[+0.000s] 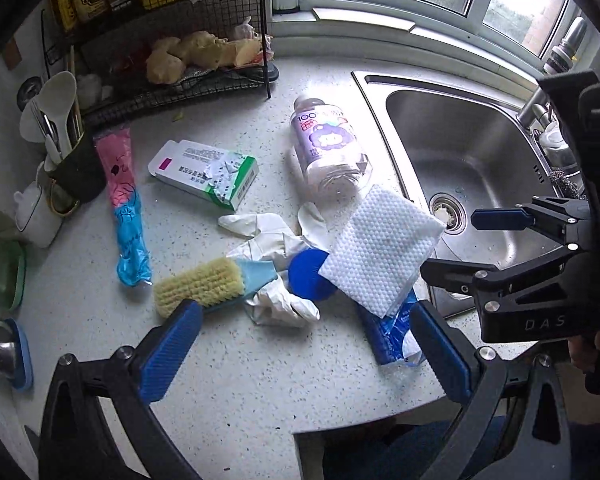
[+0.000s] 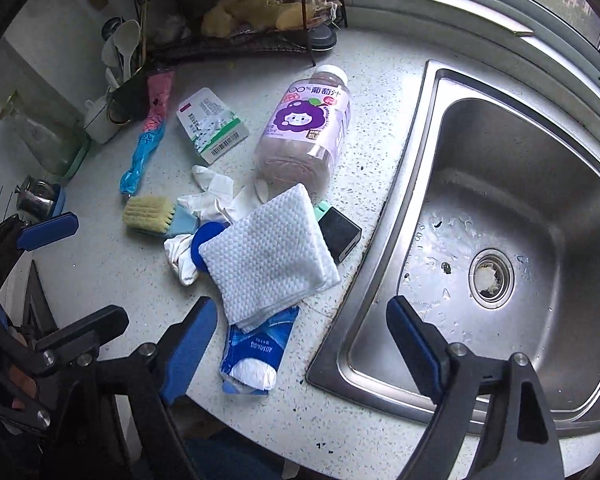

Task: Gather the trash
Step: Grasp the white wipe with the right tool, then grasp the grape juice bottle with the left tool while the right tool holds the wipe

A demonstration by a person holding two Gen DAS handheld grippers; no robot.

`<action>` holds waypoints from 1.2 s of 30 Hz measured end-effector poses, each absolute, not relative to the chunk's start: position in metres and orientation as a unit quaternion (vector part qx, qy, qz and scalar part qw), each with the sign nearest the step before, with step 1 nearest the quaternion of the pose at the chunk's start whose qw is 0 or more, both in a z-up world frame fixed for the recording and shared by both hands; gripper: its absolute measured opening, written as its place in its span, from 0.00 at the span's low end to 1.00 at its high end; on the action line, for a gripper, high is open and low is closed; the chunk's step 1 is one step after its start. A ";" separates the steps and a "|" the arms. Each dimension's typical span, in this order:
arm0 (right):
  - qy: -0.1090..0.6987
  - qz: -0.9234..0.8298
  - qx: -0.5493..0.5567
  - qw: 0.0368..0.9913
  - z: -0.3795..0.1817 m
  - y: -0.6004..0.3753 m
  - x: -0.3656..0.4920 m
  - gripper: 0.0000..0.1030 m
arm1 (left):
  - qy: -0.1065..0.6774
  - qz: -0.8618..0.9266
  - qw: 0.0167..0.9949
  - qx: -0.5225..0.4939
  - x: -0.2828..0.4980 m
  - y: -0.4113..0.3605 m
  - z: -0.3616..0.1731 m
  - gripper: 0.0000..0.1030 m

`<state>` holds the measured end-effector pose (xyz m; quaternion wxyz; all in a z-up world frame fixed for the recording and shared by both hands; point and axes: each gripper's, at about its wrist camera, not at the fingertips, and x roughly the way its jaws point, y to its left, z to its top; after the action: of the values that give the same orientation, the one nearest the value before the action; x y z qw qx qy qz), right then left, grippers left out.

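Juice bottle (image 2: 302,132) label: "100%", purple cartoon face; lying flat on bench (image 2: 100,264) beside sink (image 2: 380,240). Blue wrapper (image 2: 256,354) directly ahead of right tool (image 2: 300,344), partly under white cloth (image 2: 268,260). Left tool (image 1: 306,344) near brush (image 1: 202,286). Both tools apart, empty.

The lying juice bottle (image 2: 304,128) reads "00% 葡萄汁", and "DAS" shows on the right gripper (image 1: 452,244).
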<state>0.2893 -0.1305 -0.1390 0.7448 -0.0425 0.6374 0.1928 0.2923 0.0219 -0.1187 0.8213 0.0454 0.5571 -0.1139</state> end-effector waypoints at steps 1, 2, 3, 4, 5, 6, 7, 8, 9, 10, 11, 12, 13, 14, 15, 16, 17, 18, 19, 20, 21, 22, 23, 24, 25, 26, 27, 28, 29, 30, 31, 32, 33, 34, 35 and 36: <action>0.644 0.190 -0.039 0.740 -0.144 -0.129 0.294 0.75 | 0.560 -0.117 0.819 0.046 0.296 0.022 -0.122 1.00; 0.649 0.188 -0.039 0.736 -0.149 -0.129 0.298 0.65 | 0.564 -0.120 0.816 0.046 0.301 0.023 -0.126 1.00; 0.654 0.184 -0.039 0.732 -0.153 -0.129 0.301 0.60 | 0.567 -0.122 0.813 0.046 0.305 0.023 -0.129 1.00; 0.659 0.185 -0.036 0.728 -0.156 -0.128 0.304 0.54 | 0.570 -0.125 0.811 0.046 0.309 0.024 -0.132 1.00; 0.664 0.182 -0.035 0.724 -0.160 -0.128 0.306 0.53 | 0.572 -0.128 0.809 0.046 0.311 0.025 -0.134 1.00; 0.665 0.179 -0.036 0.724 -0.162 -0.127 0.307 0.52 | 0.573 -0.130 0.808 0.046 0.314 0.025 -0.136 1.00; 0.668 0.180 -0.036 0.722 -0.164 -0.127 0.309 0.49 | 0.575 -0.132 0.806 0.046 0.317 0.026 -0.138 1.00; 0.670 0.179 -0.035 0.720 -0.166 -0.126 0.310 0.47 | 0.576 -0.134 0.805 0.045 0.319 0.026 -0.140 1.00; 0.671 0.179 -0.033 0.718 -0.168 -0.126 0.311 0.46 | 0.578 -0.135 0.804 0.044 0.321 0.026 -0.142 1.00; 0.673 0.178 -0.032 0.717 -0.169 -0.126 0.312 0.43 | 0.579 -0.137 0.802 0.044 0.323 0.027 -0.143 1.00; 0.673 0.180 -0.029 0.717 -0.169 -0.126 0.313 0.38 | 0.580 -0.138 0.802 0.043 0.325 0.028 -0.144 1.00; 0.674 0.182 -0.026 0.715 -0.170 -0.125 0.313 0.36 | 0.580 -0.140 0.802 0.043 0.325 0.028 -0.145 1.00; 0.674 0.182 -0.025 0.715 -0.170 -0.125 0.314 0.30 | 0.579 -0.140 0.802 0.044 0.326 0.028 -0.145 1.00; 0.671 0.181 -0.025 0.719 -0.168 -0.125 0.313 0.25 | 0.579 -0.141 0.802 0.044 0.325 0.028 -0.145 1.00; 0.668 0.184 -0.027 0.721 -0.167 -0.124 0.313 0.22 | 0.579 -0.141 0.802 0.043 0.325 0.029 -0.145 1.00; 0.666 0.184 -0.029 0.722 -0.166 -0.123 0.312 0.19 | 0.579 -0.139 0.802 0.042 0.326 0.029 -0.145 1.00; 0.664 0.185 -0.031 0.724 -0.164 -0.121 0.312 0.17 | 0.579 -0.138 0.802 0.041 0.325 0.030 -0.144 1.00; 0.663 0.184 -0.034 0.725 -0.163 -0.121 0.311 0.17 | 0.579 -0.138 0.802 0.040 0.324 0.031 -0.143 1.00; 0.658 0.185 -0.035 0.729 -0.159 -0.120 0.310 0.14 | 0.578 -0.137 0.803 0.040 0.323 0.032 -0.142 1.00; 0.653 0.187 -0.036 0.733 -0.156 -0.120 0.309 0.08 | 0.577 -0.137 0.804 0.038 0.322 0.033 -0.140 1.00; 0.647 0.186 -0.041 0.739 -0.152 -0.120 0.308 0.06 | 0.576 -0.137 0.805 0.037 0.320 0.033 -0.139 1.00; 0.643 0.185 -0.046 0.742 -0.149 -0.119 0.307 0.05 | 0.575 -0.136 0.806 0.035 0.319 0.034 -0.137 1.00; 0.640 0.185 -0.047 0.745 -0.146 -0.119 0.307 0.04 | 0.575 -0.136 0.806 0.034 0.317 0.034 -0.136 1.00; 0.637 0.187 -0.048 0.747 -0.144 -0.119 0.306 0.03 | 0.574 -0.135 0.807 0.032 0.316 0.035 -0.134 1.00; 0.632 0.188 -0.051 0.750 -0.142 -0.120 0.306 0.03 | 0.573 -0.135 0.808 0.030 0.315 0.035 -0.132 1.00; 0.630 0.191 -0.053 0.751 -0.142 -0.119 0.305 0.03 | 0.572 -0.135 0.809 0.028 0.314 0.035 -0.130 1.00; 0.628 0.193 -0.055 0.752 -0.141 -0.119 0.303 0.03 | 0.570 -0.133 0.810 0.027 0.312 0.035 -0.128 1.00; 0.626 0.192 -0.057 0.754 -0.139 -0.120 0.301 0.03 | 0.569 -0.131 0.812 0.027 0.311 0.035 -0.125 1.00; 0.622 0.193 -0.057 0.757 -0.136 -0.120 0.299 0.03 | 0.567 -0.131 0.813 0.028 0.310 0.035 -0.123 1.00; 0.619 0.195 -0.054 0.759 -0.131 -0.122 0.297 0.03 | 0.565 -0.131 0.814 0.028 0.308 0.035 -0.119 1.00; 0.613 0.197 -0.051 0.763 -0.125 -0.123 0.296 0.03 | 0.562 -0.133 0.816 0.028 0.308 0.035 -0.115 1.00; 0.609 0.199 -0.050 0.766 -0.120 -0.124 0.294 0.03 | 0.560 -0.134 0.817 0.026 0.307 0.035 -0.110 1.00; 0.605 0.199 -0.050 0.770 -0.114 -0.125 0.292 0.03 | 0.557 -0.137 0.819 0.026 0.307 0.034 -0.106 1.00; 0.600 0.201 -0.049 0.773 -0.108 -0.127 0.291 0.02 | 0.555 -0.137 0.820 0.027 0.309 0.033 -0.102 1.00; 0.597 0.200 -0.050 0.775 -0.102 -0.128 0.290 0.02 | 0.553 -0.136 0.822 0.029 0.311 0.032 -0.099 1.00; 0.594 0.198 -0.051 0.778 -0.096 -0.129 0.289 0.02 | 0.551 -0.135 0.823 0.032 0.314 0.030 -0.095 1.00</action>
<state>0.2894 -0.1294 -0.0964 0.7780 -0.0510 0.5942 0.1978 0.3143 0.0304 -0.0955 0.8232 0.0318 0.5505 -0.1348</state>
